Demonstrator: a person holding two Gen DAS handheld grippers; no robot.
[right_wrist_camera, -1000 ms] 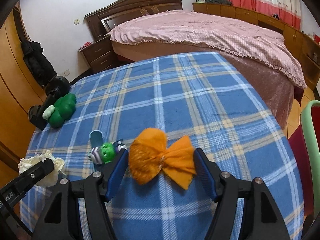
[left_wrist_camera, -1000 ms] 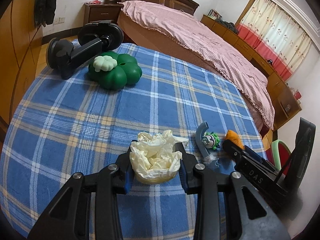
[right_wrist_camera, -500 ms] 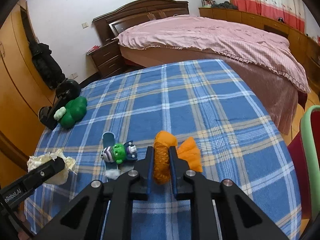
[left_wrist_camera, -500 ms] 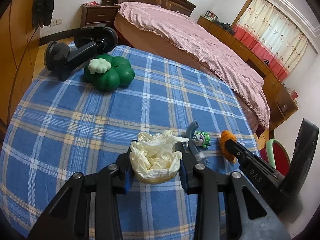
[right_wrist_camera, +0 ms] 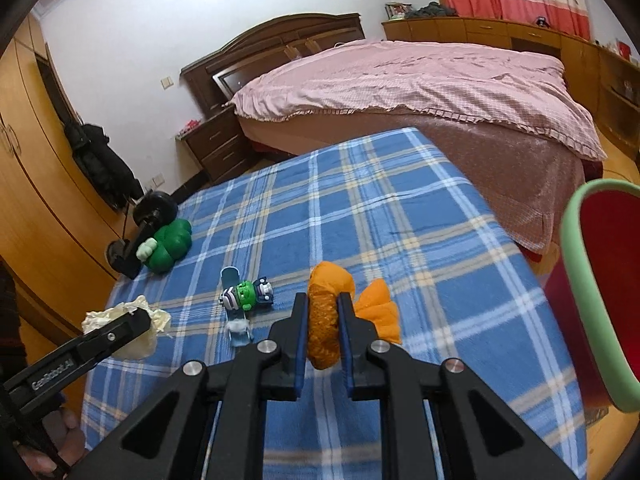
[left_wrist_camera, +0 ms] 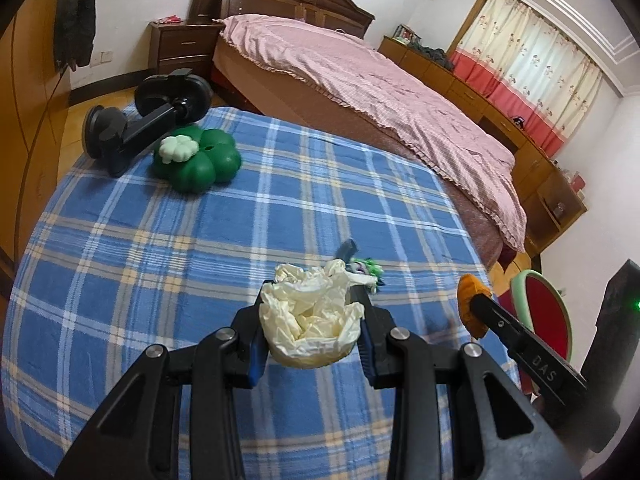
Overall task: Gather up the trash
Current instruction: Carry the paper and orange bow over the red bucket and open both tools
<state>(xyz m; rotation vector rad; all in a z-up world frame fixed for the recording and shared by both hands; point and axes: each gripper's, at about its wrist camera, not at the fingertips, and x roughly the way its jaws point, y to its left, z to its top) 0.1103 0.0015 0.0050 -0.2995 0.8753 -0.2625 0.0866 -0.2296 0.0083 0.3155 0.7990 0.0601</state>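
Note:
My left gripper (left_wrist_camera: 312, 300) is shut on a crumpled cream plastic wrapper (left_wrist_camera: 312, 320) and holds it above the blue plaid table (left_wrist_camera: 200, 272). My right gripper (right_wrist_camera: 323, 300) is shut on an orange mesh wad (right_wrist_camera: 328, 308), also lifted off the cloth. The orange wad also shows in the left wrist view (left_wrist_camera: 472, 304), and the wrapper in the right wrist view (right_wrist_camera: 128, 328). A red bin with a green rim (right_wrist_camera: 600, 280) stands beside the table at the right.
A green clover toy (left_wrist_camera: 196, 160) and a black suction phone mount (left_wrist_camera: 140, 128) lie at the table's far left. A small green figure on a blue skateboard (right_wrist_camera: 244, 296) lies mid-table. A bed with a pink cover (right_wrist_camera: 420, 80) is beyond.
My right gripper closed on the orange wad and lifted it. My left gripper, still shut on the wrapper, rose off the cloth too.

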